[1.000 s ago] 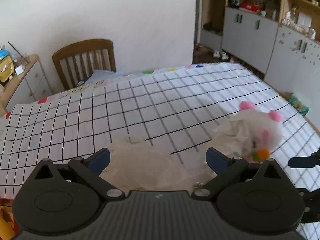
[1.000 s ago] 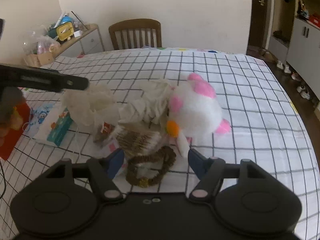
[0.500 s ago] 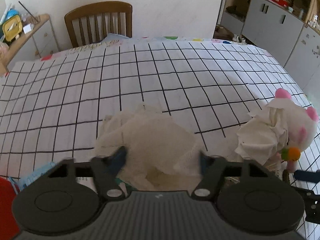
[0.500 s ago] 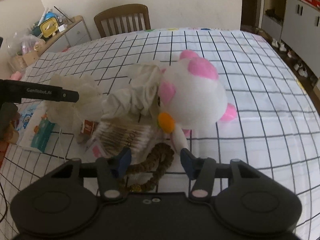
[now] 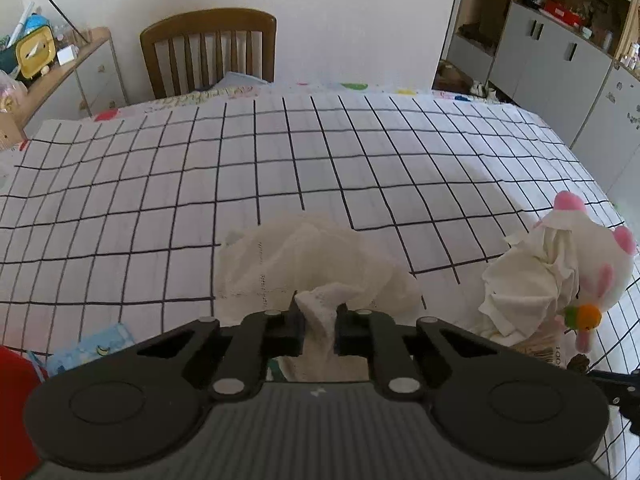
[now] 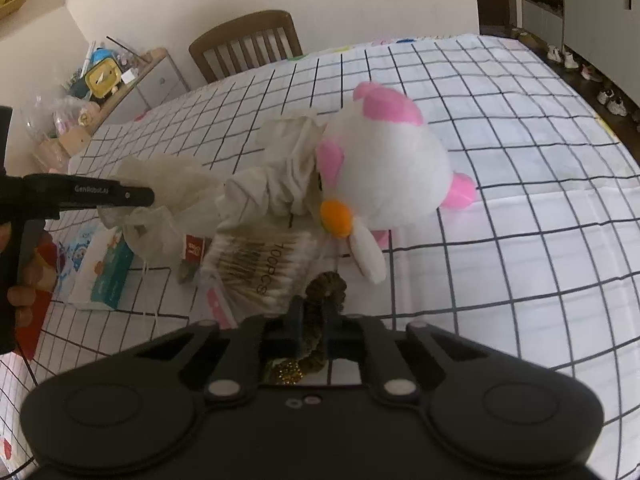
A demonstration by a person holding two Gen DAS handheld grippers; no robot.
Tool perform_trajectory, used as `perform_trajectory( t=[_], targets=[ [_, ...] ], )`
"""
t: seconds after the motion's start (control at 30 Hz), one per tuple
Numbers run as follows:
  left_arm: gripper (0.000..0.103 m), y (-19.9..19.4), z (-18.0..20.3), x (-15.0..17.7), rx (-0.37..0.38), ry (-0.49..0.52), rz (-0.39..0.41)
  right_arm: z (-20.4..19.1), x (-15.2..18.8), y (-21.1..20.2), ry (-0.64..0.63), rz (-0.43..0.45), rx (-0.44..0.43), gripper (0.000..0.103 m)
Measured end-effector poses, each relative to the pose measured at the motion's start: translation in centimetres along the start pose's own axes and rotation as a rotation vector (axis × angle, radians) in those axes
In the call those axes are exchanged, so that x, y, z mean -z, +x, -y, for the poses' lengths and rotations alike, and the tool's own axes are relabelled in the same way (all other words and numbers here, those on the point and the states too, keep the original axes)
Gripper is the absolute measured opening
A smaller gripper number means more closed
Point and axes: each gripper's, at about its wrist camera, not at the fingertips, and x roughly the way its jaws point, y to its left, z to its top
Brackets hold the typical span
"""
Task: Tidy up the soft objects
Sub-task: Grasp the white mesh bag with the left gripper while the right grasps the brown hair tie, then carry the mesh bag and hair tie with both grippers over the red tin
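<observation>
My left gripper point(image 5: 318, 322) is shut on a fold of a cream mesh cloth point(image 5: 308, 264) that lies bunched on the checked tablecloth. My right gripper point(image 6: 312, 320) is shut on a brown scrunchie point(image 6: 325, 292) at the table's near side. A white and pink plush toy point(image 6: 384, 172) lies just beyond it, with a crumpled white cloth point(image 6: 280, 184) draped against its left side. The plush point(image 5: 600, 264) and white cloth point(image 5: 532, 280) also show at the right of the left wrist view. The left gripper point(image 6: 80, 196) shows at the left of the right wrist view, over the mesh cloth point(image 6: 168, 184).
A pack of cotton swabs point(image 6: 260, 264) lies under the white cloth. A tissue pack point(image 6: 104, 276) and a red object point(image 5: 16, 396) sit at the near left. A wooden chair point(image 5: 210, 50) stands at the far edge, a side cabinet point(image 5: 60, 76) at left, grey cupboards point(image 5: 560, 64) at right.
Both grippers closed from open: the left onto the mesh cloth, the right onto the scrunchie. Both moved forward and down toward the pile.
</observation>
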Motion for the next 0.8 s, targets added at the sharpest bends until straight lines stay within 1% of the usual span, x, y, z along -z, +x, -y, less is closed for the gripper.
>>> perform_trajectory(
  t=[0.07, 0.3, 0.4, 0.63, 0.8],
  targets=[
    [0.01, -0.6, -0.2, 0.0, -0.001, 0.001, 0.019, -0.1, 0.1, -0.5, -0.013, 0.016, 0.01, 0.006],
    [0.01, -3.0, -0.5, 0.1, 0.019, 0.022, 0.059, -0.7, 0.3, -2.9, -0.03, 0.062, 0.003, 0.005],
    [0.01, -4.0, -0.8, 0.1, 0.032, 0.015, 0.08, -0.9, 0.5, -3.9, -0.033, 0.08, 0.01, 0.005],
    [0.01, -7.5, -1.6, -0.7, 0.096, 0.008, 0.157, -1.7, 0.9, -6.3, -0.021, 0.12, 0.016, 0.005],
    [0.01, -10.6, -2.7, -1.1, 0.14, -0.004, 0.201, -3.0, 1.1, -8.3, -0.018, 0.146, 0.003, 0.005]
  ],
)
